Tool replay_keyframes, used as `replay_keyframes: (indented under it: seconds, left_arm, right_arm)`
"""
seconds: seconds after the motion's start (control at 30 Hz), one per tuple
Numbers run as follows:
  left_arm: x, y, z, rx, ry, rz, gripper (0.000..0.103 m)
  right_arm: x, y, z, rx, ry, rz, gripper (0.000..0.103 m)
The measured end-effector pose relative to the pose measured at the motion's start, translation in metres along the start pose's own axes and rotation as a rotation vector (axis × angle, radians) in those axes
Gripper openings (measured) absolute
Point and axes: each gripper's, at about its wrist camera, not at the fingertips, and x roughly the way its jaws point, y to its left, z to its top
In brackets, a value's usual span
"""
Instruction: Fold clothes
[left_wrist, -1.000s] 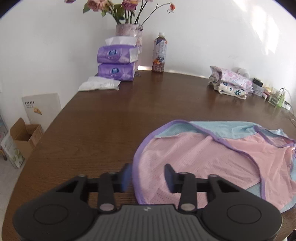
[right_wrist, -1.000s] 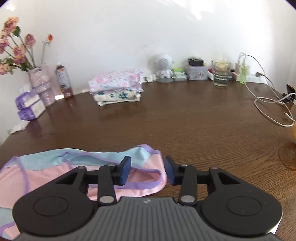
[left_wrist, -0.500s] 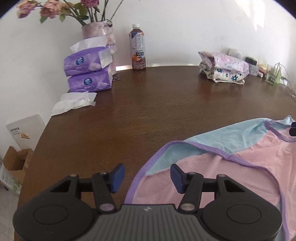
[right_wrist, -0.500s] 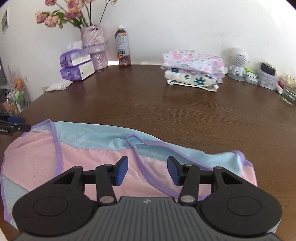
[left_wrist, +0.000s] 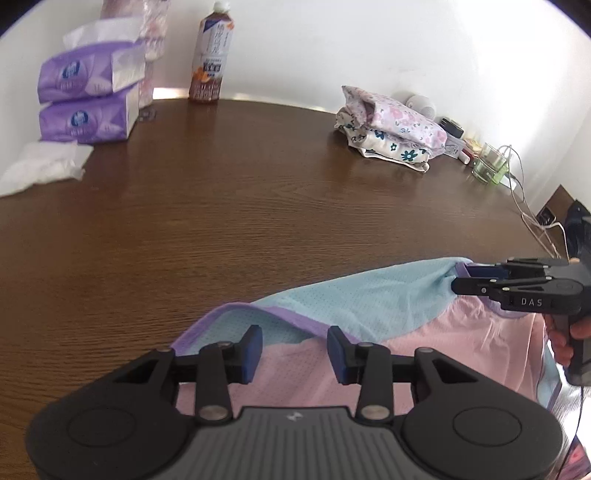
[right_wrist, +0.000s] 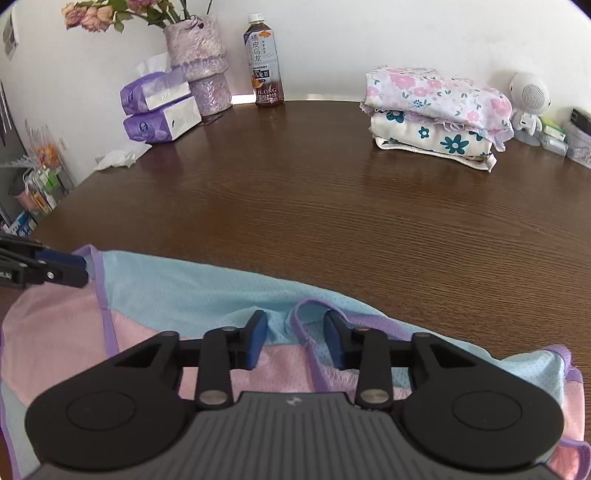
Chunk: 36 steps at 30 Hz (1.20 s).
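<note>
A pink and light-blue mesh garment (left_wrist: 369, 302) with purple trim lies spread on the brown table (left_wrist: 258, 206). My left gripper (left_wrist: 294, 350) is open, its fingers straddling the purple-trimmed far left edge. In the right wrist view the same garment (right_wrist: 184, 288) fills the foreground. My right gripper (right_wrist: 295, 336) is open there, with a purple trim loop between its fingers. From the left wrist view the right gripper (left_wrist: 465, 278) sits at the blue cloth's right end, held by a hand (left_wrist: 565, 343). The left gripper (right_wrist: 79, 267) shows at the garment's left corner.
A stack of folded floral clothes (right_wrist: 436, 110) sits at the back right. A tea bottle (right_wrist: 264, 66), a vase (right_wrist: 199, 66), tissue packs (right_wrist: 159, 107) and a loose tissue (left_wrist: 40, 166) line the back left. A glass (left_wrist: 491, 162) and cables (left_wrist: 532, 218) are far right.
Both grippers have moved in low over the garment's far edge, the left at the left end and the right further along the trim. Both remain open.
</note>
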Motion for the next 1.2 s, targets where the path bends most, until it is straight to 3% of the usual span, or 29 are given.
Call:
replay_keyframes:
  seconds: [0.13,0.27,0.33,0.37,0.63,0.87,1.0,1.1,1.2]
  left_arm:
    - [0.014,-0.002,0.008,-0.033,0.015,-0.008,0.034]
    - [0.022,-0.003,0.014,-0.067,-0.001,0.005,0.030]
    - [0.026,-0.002,0.015,-0.077,-0.005,0.008,0.003]
    - [0.027,-0.002,0.015,-0.083,-0.009,0.002,0.001]
    - [0.014,0.006,0.021,-0.127,-0.123,-0.022,0.001]
    - [0.027,0.010,0.026,-0.176,-0.129,-0.011,0.001]
    - [0.033,0.015,0.026,-0.208,-0.123,-0.005,0.003]
    - [0.031,0.016,0.024,-0.199,-0.116,-0.019,0.011]
    - [0.031,0.014,0.025,-0.196,-0.110,-0.040,0.011]
  right_arm:
    - [0.003,-0.005,0.003,0.027,0.015,0.036,0.006]
    - [-0.002,-0.014,0.004,0.076,-0.010,0.081,0.004]
    - [-0.006,-0.019,0.006,0.098,-0.026,0.099,0.003]
    - [-0.009,-0.022,0.007,0.108,-0.037,0.107,0.003]
    - [-0.021,-0.053,0.019,0.212,-0.145,0.133,0.002]
    - [-0.004,-0.054,0.015,0.212,-0.124,0.095,0.002]
    - [0.001,-0.049,0.011,0.192,-0.062,0.058,0.003]
    - [-0.001,-0.051,0.007,0.203,-0.037,0.092,0.013]
    - [-0.004,-0.054,0.010,0.237,-0.047,0.127,0.025]
